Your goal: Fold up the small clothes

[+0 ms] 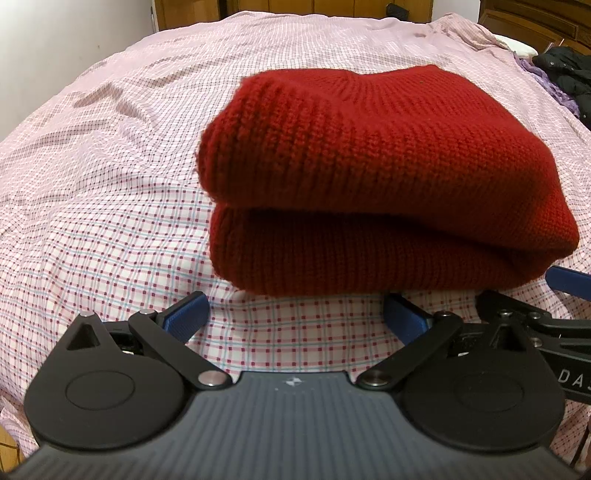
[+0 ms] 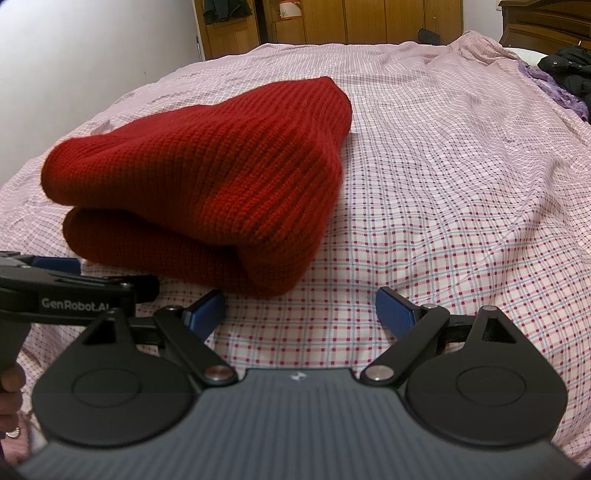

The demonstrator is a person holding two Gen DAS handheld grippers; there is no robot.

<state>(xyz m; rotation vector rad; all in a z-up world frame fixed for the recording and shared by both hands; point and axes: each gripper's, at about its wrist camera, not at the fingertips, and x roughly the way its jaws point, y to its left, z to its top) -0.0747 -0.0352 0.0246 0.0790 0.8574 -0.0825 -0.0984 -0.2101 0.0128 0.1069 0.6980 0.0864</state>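
Note:
A red knitted garment [image 1: 369,166] lies folded over on itself in two thick layers on the checked bedsheet [image 1: 110,221]. My left gripper [image 1: 295,314] stands open just in front of its near edge, with only sheet between the blue pads. In the right wrist view the same red garment [image 2: 207,184] lies ahead and to the left. My right gripper [image 2: 301,310] is open too, its pads apart over bare sheet beside the fold's near right corner. Neither gripper touches the knit. The left gripper's body [image 2: 74,295] shows at the left edge of the right wrist view.
The pink checked sheet [image 2: 461,184] is wrinkled and spreads wide to the right and behind the garment. Dark clothes and a purple cloth [image 2: 561,81] lie at the far right near a headboard. Wooden cupboards [image 2: 351,22] and a white wall [image 2: 92,48] stand beyond the bed.

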